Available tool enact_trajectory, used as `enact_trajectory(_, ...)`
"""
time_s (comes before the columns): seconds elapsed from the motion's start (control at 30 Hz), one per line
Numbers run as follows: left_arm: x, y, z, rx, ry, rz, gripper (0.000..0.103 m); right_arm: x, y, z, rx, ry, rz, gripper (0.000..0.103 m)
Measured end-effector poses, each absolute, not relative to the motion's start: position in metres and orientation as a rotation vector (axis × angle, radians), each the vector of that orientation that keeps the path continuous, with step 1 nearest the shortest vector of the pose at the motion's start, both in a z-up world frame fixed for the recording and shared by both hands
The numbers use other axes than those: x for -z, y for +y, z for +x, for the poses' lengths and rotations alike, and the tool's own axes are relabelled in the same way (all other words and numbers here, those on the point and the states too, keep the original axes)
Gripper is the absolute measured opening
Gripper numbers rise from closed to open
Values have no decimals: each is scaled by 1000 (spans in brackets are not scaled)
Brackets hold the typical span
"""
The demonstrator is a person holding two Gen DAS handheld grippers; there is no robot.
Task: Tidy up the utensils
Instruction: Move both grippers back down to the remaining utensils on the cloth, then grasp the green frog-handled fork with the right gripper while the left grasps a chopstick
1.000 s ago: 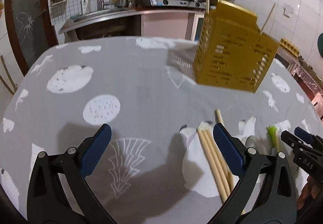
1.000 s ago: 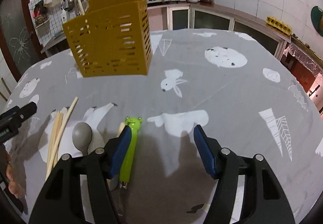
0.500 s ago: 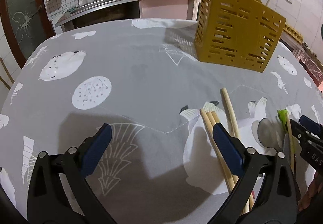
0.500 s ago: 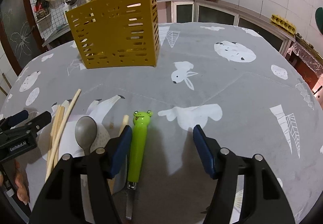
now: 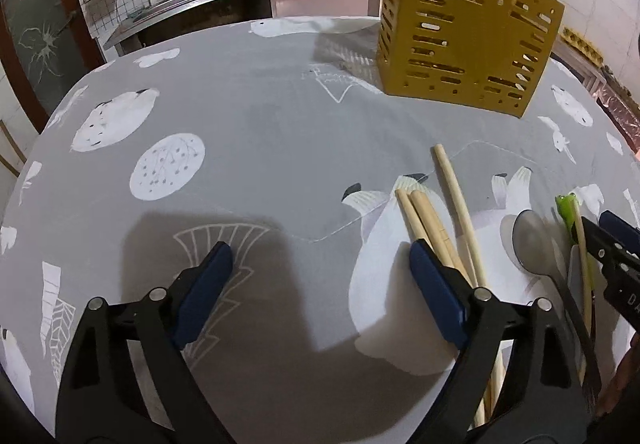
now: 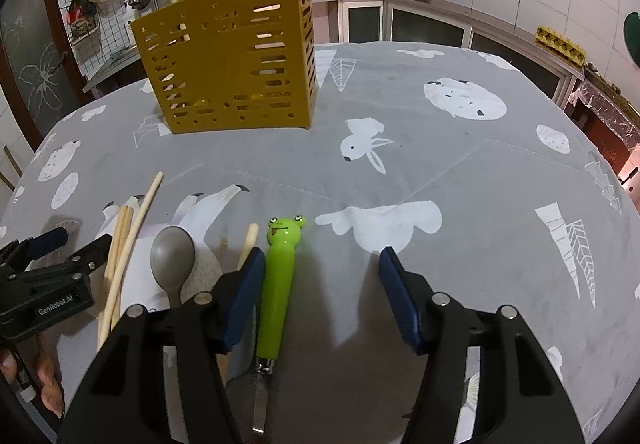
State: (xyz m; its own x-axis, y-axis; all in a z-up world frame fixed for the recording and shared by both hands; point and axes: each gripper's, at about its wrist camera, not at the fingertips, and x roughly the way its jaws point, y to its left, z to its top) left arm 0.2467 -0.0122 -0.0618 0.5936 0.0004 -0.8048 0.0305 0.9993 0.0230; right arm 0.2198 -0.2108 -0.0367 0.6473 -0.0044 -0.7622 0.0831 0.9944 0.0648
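Grey cloth printed with white animals and leaves covers the worktop (image 6: pixel 460 131), with a kitchen counter and hanging pans behind it. Toward the far side stands a yellow slotted utensil holder (image 6: pixel 228 55); two wooden sticks poke out of its top, their lower ends hidden inside.

The left hand-held gripper (image 5: pixel 320 288) is spread wide and its jaws are closing, with only bare cloth between the pads; its right finger covers the near ends of the wooden chopsticks (image 5: pixel 424 224), and I cannot tell whether it touches them. The right hand-held gripper (image 6: pixel 322 292) stands about half open, also closing, empty, with the frog-handled knife (image 6: pixel 278 284) lying in the gap close to its left pad.

From the right wrist the frog face, a grey spoon (image 6: pixel 172 256) and a stray chopstick (image 6: pixel 248 244) partly behind the pad are plain. From the left wrist the knife is only a green sliver at the edge, crowded by the other gripper.
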Motion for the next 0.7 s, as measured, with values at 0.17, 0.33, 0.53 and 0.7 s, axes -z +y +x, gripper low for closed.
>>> enact_trajectory(0.17,59,-11,249,22,938,2,86,37,-212,219,45,869,110,56)
enact_trajectory(0.33,52,-4,246,28,914,-49,85,37,-215,219,42,865,126,56)
enact_trajectory(0.53,55,-21,242,65,917,-2,85,37,-214,218,46,863,116,56)
enact_trajectory(0.7,58,-24,244,70,931,5,85,38,-215,219,48,872,119,56)
